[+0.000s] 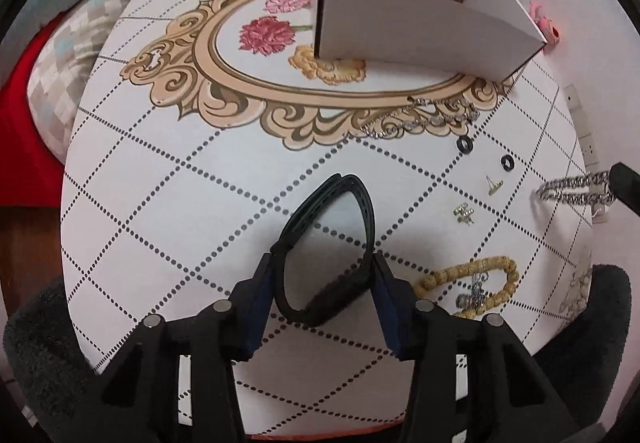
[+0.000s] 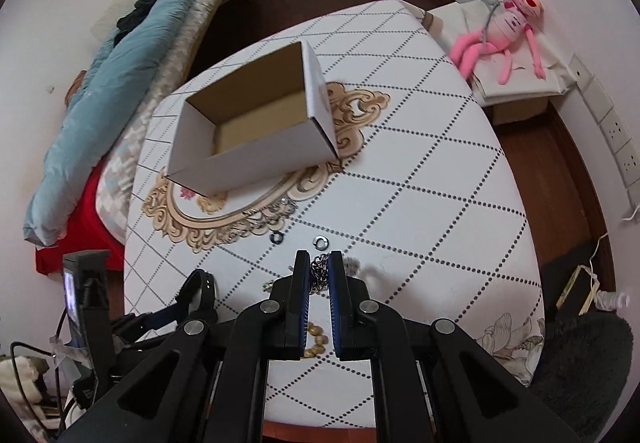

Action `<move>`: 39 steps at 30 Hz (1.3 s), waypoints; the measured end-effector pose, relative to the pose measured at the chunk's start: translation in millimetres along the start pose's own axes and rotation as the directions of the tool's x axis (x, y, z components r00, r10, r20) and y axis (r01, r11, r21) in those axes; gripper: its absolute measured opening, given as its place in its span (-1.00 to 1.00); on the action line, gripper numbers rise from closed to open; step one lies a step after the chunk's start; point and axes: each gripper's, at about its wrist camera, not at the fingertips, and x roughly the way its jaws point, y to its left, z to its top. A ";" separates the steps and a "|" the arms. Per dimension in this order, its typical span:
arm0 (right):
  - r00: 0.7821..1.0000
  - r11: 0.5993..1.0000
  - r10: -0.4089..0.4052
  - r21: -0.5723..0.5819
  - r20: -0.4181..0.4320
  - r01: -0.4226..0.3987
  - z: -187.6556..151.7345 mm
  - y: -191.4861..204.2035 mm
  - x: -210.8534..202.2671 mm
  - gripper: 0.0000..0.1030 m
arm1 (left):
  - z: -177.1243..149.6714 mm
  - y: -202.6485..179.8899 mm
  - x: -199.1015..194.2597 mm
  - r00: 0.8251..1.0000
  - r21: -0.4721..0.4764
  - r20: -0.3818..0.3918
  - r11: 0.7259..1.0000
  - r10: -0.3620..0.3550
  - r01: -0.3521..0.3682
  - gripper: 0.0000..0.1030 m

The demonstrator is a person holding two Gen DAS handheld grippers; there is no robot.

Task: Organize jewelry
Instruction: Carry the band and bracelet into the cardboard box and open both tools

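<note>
Open white cardboard box (image 2: 256, 119) with brown interior, standing on the white dotted-lattice table (image 2: 420, 171) over its ornate gold medallion; interior bare as far as visible. Left gripper (image 1: 324, 275) partly closed, blue pads clamping a black looped band (image 1: 332, 243) from both sides, above the near table edge. Right gripper (image 2: 319, 271) nearly closed, pinching a silver chain-link bracelet (image 2: 318, 271) just over the tabletop. Loose on the table between grippers and box: rhinestone chain (image 1: 416, 119), two black rings (image 1: 465, 144), small gold earrings (image 1: 464, 213), tan beaded bracelet (image 1: 472, 275). Bare table right of the box; pink plush toy (image 2: 508, 31) beyond the far corner.
</note>
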 end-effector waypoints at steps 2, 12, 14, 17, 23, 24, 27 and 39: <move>1.000 1.000 0.004 -0.004 0.000 -0.004 -0.1 0.6 -0.6 -0.82 | -1.2 -2.4 -5.0 1.000 0.012 0.021 1.000 0.019 -0.019 -0.21; 0.993 0.994 0.090 -0.069 0.071 -0.085 38.2 34.3 -31.2 -0.82 | 45.1 -17.7 -104.0 0.973 0.023 0.225 0.999 -0.053 0.049 -0.21; 0.990 0.991 0.106 -0.094 0.093 -0.097 57.2 45.9 -35.6 -0.82 | 74.3 -23.9 -115.6 0.965 0.032 0.252 0.997 -0.075 0.070 -0.21; 0.988 0.988 0.112 -0.122 0.110 -0.099 88.1 60.1 -33.5 -0.82 | 114.3 -27.1 -121.6 0.957 0.037 0.277 0.996 -0.084 0.077 -0.21; 0.992 0.985 0.105 -0.146 0.063 -0.095 143.6 77.4 -2.6 -0.82 | 171.1 -16.3 -95.1 0.969 0.006 0.208 0.991 -0.135 0.137 -0.12; 0.993 0.984 0.104 -0.150 0.051 -0.096 149.1 79.3 3.2 -0.82 | 177.5 -14.3 -89.9 0.971 -0.008 0.193 0.989 -0.145 0.149 -0.11; 0.994 0.980 0.109 -0.167 -0.012 -0.110 165.6 84.2 27.8 -0.82 | 190.0 -11.3 -76.5 0.977 -0.042 0.154 0.986 -0.150 0.158 -0.09; 0.989 0.968 -0.141 -0.216 -0.046 0.128 174.8 74.7 69.0 0.25 | 194.8 4.6 -76.2 0.980 -0.069 0.198 0.997 0.031 -0.018 0.91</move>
